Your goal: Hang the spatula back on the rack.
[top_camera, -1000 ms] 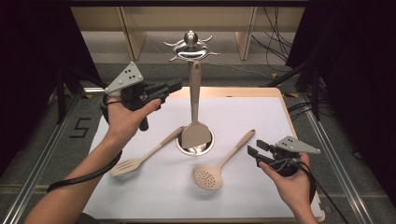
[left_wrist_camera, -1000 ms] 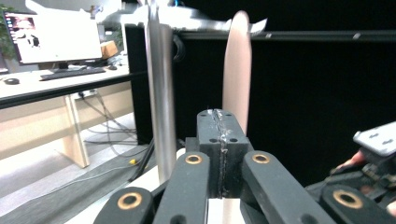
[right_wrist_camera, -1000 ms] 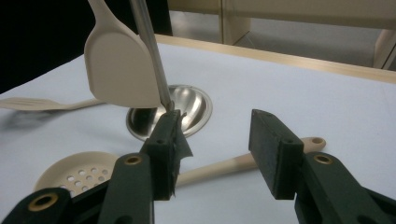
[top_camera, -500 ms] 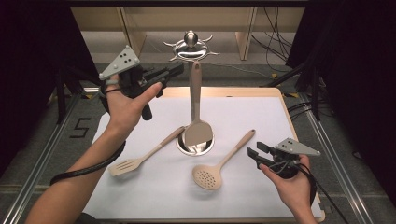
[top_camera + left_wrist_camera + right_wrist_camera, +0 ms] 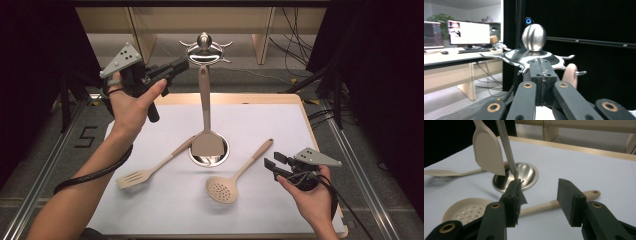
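A chrome utensil stand has a ball-topped hook crown [image 5: 204, 49] and a round base [image 5: 220, 156]. A beige spatula [image 5: 204, 142] hangs from it, blade just over the base. My left gripper [image 5: 181, 65] is raised beside the crown, shut on nothing; in the left gripper view its joined jaws [image 5: 541, 66] point at the crown [image 5: 534, 37], with the spatula's handle end [image 5: 570, 75] just beyond. A slotted turner [image 5: 137, 176] and a perforated skimmer [image 5: 222, 189] lie on the sheet. My right gripper [image 5: 271, 164] is open and low beside the skimmer handle [image 5: 544, 206].
A white sheet [image 5: 280, 125] covers the wooden table top. Dark curtains stand on both sides, and wooden shelf legs and cables are behind the table. In the right gripper view the stand's pole [image 5: 505, 145] and base [image 5: 524, 173] are straight ahead.
My left gripper has risen and moved right toward the stand's crown, still shut. The right gripper and the utensils have not moved.
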A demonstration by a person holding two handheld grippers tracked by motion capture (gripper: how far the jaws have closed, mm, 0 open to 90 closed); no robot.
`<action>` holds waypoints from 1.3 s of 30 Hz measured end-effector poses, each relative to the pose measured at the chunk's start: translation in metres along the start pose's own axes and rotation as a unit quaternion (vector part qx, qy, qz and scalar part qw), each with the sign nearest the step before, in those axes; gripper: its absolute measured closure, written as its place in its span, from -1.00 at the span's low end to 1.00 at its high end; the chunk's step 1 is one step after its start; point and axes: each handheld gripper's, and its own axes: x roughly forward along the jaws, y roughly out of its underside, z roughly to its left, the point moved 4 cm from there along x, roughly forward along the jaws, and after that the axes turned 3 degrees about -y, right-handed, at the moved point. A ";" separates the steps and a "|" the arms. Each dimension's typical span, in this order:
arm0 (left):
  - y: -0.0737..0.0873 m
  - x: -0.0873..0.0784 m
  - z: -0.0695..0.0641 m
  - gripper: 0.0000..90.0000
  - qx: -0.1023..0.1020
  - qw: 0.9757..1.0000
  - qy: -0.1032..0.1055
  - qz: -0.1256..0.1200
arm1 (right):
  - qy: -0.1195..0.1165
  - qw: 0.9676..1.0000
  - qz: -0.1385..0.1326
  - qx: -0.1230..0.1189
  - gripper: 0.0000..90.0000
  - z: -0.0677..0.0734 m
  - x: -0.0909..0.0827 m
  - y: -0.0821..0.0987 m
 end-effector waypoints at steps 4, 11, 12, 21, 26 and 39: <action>0.000 0.004 0.006 0.99 0.001 1.000 -0.013 -0.001 | 0.002 1.000 -0.007 -0.020 0.22 -0.002 0.002 0.000; -0.002 0.008 0.015 0.99 0.012 0.999 -0.033 0.000 | -0.004 1.000 0.005 -0.003 0.22 0.002 0.002 0.001; -0.001 0.008 0.016 0.99 0.014 0.999 -0.037 0.000 | -0.003 1.000 0.002 0.000 0.22 0.002 0.003 0.001; -0.002 0.017 0.025 0.99 0.019 0.999 -0.047 0.005 | -0.006 1.000 0.001 0.006 0.22 0.004 0.001 0.000; -0.003 0.020 0.028 0.99 0.021 0.999 -0.047 0.009 | -0.006 1.000 -0.002 0.005 0.22 0.003 0.001 0.001; -0.005 0.026 0.032 0.99 0.028 0.998 -0.049 0.020 | -0.003 1.000 0.005 0.000 0.21 0.003 0.002 0.002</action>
